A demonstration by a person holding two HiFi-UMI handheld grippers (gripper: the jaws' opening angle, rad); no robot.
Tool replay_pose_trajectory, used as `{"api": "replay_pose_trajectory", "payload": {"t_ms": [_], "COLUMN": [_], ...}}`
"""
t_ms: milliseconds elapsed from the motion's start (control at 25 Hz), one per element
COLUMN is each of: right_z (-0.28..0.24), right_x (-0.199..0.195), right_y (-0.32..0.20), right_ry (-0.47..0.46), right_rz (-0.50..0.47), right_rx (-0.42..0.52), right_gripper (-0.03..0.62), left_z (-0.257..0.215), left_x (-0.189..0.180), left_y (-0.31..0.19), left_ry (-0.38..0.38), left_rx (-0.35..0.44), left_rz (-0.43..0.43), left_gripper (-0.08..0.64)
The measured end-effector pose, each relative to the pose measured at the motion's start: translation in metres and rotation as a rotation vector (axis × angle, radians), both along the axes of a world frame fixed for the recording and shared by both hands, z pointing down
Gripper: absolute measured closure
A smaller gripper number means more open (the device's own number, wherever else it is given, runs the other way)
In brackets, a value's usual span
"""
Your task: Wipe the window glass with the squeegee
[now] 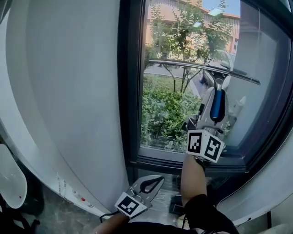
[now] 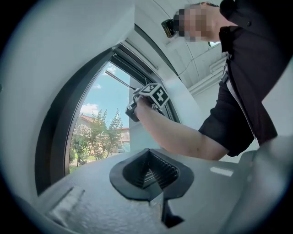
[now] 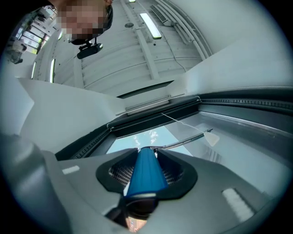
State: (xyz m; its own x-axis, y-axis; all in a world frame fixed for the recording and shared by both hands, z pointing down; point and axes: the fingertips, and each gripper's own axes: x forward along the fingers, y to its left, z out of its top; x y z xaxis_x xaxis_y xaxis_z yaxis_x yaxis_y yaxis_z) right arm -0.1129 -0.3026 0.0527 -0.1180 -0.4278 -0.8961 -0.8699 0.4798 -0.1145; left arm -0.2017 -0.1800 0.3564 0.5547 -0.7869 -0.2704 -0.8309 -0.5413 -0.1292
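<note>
Gripping the squeegee (image 1: 218, 104) by its blue handle, the right gripper (image 1: 218, 92) is raised to the window, its fingers clenched on either side of that handle. The right gripper view confirms it: the blue handle (image 3: 145, 173) fills the space between the two dark pads of the right gripper (image 3: 147, 157). From the handle a thin neck leads up to the long blade (image 1: 201, 68). The blade runs nearly level, dipping slightly to the right, across the upper part of the window glass (image 1: 169, 119) and appears to lie against it. Actual contact cannot be confirmed. In the left gripper view the blade shows only as a thin line (image 2: 121, 81) above the raised hand.

The right marker cube (image 1: 205, 145) sits just below the handle, on top of the person's bare forearm (image 1: 192, 178), which ends in a black sleeve (image 2: 247, 91).

The left gripper (image 1: 153, 182) hangs low, below the sill and well apart from the squeegee, with its marker cube (image 1: 130, 204) at the bottom edge of the head view. Its own view shows the fingers of the left gripper (image 2: 149, 171) drawn together with nothing between them.

The glass sits in a dark frame (image 1: 130, 91). A white wall panel (image 1: 68, 91) stands to its left. Through the glass there are green shrubs (image 1: 165, 109), thin trees and an orange building (image 1: 183, 13).
</note>
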Motion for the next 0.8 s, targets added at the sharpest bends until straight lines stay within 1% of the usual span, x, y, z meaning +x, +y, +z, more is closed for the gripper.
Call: {"api": "replay_pose_trajectory", "payload": {"t_ms": [80, 240, 400, 480, 680, 800], "right_z": [-0.009, -0.025, -0.047, -0.056, -0.072, -0.079], "right_x": [-0.001, -0.007, -0.016, -0.021, -0.026, -0.031], "right_y": [-0.007, -0.020, -0.021, -0.023, -0.032, -0.028], "right_ry": [-0.017, -0.055, -0.053, -0.047, -0.086, -0.074], "right_rz": [-0.012, -0.015, 0.052, 0.068, 0.024, 0.035], "right_rx": [0.010, 0.021, 0.072, 0.081, 0.071, 0.069], "right_gripper": [0.459, 0.459, 0.459, 0.459, 0.463, 0.463], "left_z": [0.000, -0.007, -0.012, -0.014, -0.013, -0.012], "left_x": [0.001, -0.004, -0.009, -0.008, -0.003, -0.007], "left_y": [-0.005, -0.015, -0.018, -0.015, -0.015, -0.018], "left_ry": [-0.010, -0.001, 0.002, 0.006, -0.026, -0.031], "left_rx": [0.006, 0.027, 0.044, 0.055, 0.068, 0.073], "left_rz": [-0.014, -0.033, -0.054, -0.057, -0.055, -0.078], "left_gripper": [0.558, 0.558, 0.558, 0.558, 0.558, 0.558]}}
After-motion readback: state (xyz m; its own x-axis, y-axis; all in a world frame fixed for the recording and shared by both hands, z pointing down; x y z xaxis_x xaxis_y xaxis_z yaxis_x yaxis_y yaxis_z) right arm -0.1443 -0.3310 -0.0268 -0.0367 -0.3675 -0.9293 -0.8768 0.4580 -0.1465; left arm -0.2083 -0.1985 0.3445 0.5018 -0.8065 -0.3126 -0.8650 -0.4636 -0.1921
